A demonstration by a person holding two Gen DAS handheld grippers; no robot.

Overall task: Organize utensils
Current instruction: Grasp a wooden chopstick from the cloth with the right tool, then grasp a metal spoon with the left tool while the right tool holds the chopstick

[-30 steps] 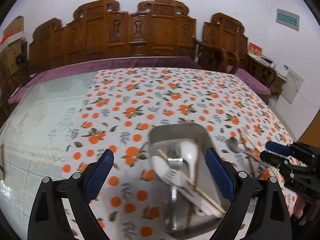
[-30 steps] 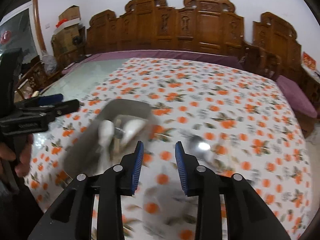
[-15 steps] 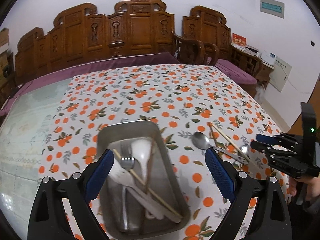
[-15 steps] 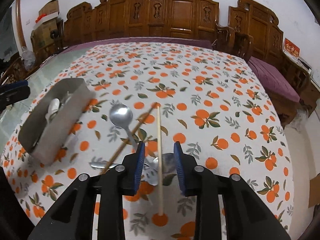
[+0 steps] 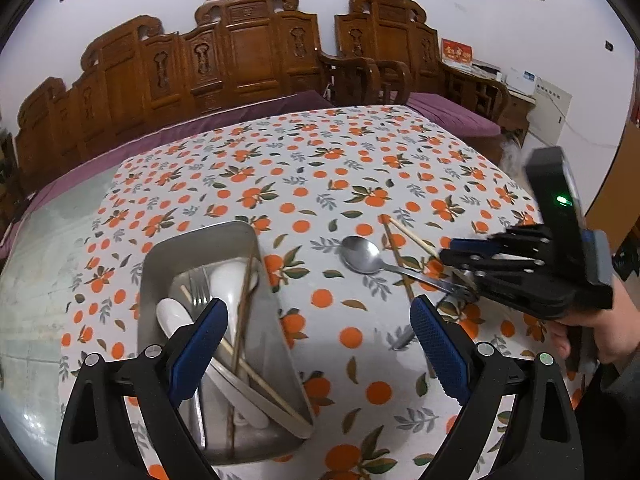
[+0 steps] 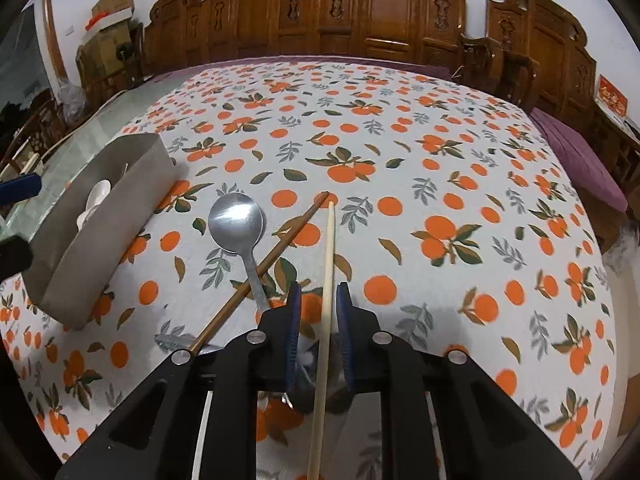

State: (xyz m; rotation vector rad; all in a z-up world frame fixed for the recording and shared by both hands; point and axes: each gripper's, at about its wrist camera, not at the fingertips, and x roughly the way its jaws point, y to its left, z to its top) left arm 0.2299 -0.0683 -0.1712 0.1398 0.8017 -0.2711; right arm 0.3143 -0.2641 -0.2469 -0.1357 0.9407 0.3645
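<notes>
Closing around the pale chopstick [image 6: 329, 264] on the tablecloth [image 6: 440, 160] without yet pinching it, the right gripper [image 6: 318, 316] risks rolling it aside or catching the steel spoon [image 6: 240, 232] handle, while the left gripper [image 5: 316, 344] hovers wide open over the metal tray [image 5: 280, 344].

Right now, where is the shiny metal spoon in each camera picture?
Left wrist view: spoon lies right of centre, between the tray and the right gripper.
Right wrist view: spoon lies left of centre, right of the tray.
Shared landmark: the dark chopstick crossing its handle.
</notes>
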